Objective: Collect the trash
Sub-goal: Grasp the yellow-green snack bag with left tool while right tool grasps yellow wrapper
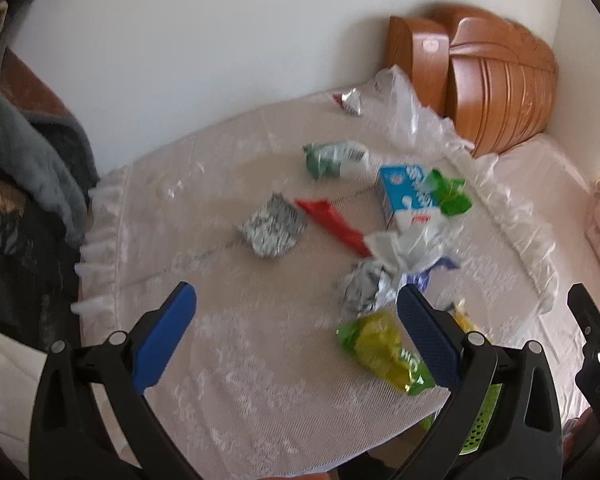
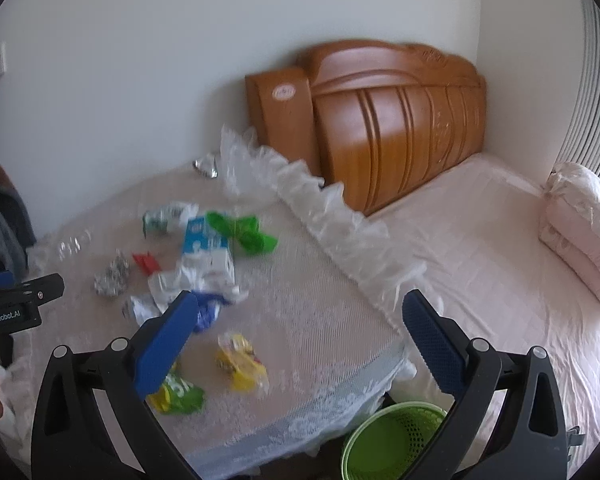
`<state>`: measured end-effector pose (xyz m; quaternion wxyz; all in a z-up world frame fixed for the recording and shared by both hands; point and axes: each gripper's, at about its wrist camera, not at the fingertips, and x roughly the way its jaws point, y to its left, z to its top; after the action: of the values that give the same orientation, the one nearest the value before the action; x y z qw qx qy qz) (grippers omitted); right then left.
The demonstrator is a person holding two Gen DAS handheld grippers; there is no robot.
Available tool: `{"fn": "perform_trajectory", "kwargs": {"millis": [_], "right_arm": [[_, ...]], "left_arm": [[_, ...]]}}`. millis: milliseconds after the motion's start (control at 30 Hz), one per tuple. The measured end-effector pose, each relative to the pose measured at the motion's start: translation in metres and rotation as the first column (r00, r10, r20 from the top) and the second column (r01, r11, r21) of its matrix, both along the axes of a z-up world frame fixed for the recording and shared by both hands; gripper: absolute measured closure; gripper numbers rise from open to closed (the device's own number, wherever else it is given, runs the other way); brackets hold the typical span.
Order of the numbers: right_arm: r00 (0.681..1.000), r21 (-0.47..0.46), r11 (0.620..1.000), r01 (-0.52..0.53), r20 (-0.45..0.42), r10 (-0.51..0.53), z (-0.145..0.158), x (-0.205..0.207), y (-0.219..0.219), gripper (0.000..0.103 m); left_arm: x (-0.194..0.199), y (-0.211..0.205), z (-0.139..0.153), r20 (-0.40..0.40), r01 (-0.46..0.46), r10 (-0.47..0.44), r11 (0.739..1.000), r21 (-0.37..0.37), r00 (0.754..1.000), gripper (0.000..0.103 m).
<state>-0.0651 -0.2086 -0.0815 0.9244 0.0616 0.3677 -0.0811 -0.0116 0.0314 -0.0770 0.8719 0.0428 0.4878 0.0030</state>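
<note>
- Above the near edge of the table, the left gripper (image 1: 296,316) hangs with its blue-padded jaws spread wide and empty; the right gripper (image 2: 300,320) is likewise wide and empty
- At about 1 o'clock from the left gripper lies a crinkled green-and-yellow snack packet (image 1: 384,350); a crumpled silver foil ball (image 1: 364,286) sits just beyond it
- Farther out: a red wrapper strip (image 1: 330,222), a blue-and-white milk carton (image 1: 406,196), a yellow plastic wrapper (image 2: 240,362)
- At 5 o'clock from the right gripper, a green mesh plastic bin (image 2: 384,440) stands below the table edge; I see nothing in it
- Judging by this, collecting has barely begun; all litter remains
- White lace tablecloth (image 1: 240,380) under clear plastic; pink bed (image 2: 480,248) and wooden headboard (image 2: 392,120) behind
</note>
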Motion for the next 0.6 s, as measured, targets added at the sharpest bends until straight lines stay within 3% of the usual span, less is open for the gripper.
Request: {"fn": "perform_trajectory", "kwargs": {"millis": [400, 600], "right_arm": [[0.994, 0.032, 0.994, -0.104, -0.02, 0.104, -0.006, -0.007, -0.007, 0.002], [0.984, 0.059, 0.984, -0.166, -0.061, 0.17, -0.028, 0.002, -0.019, 0.002]], "left_arm": [[-0.02, -0.015, -0.012, -0.023, -0.038, 0.038, 0.999, -0.025, 0.999, 0.006], [-0.029, -0.037, -0.055, -0.136, -0.073, 0.064, 0.996, -0.06, 0.989, 0.006]]}}
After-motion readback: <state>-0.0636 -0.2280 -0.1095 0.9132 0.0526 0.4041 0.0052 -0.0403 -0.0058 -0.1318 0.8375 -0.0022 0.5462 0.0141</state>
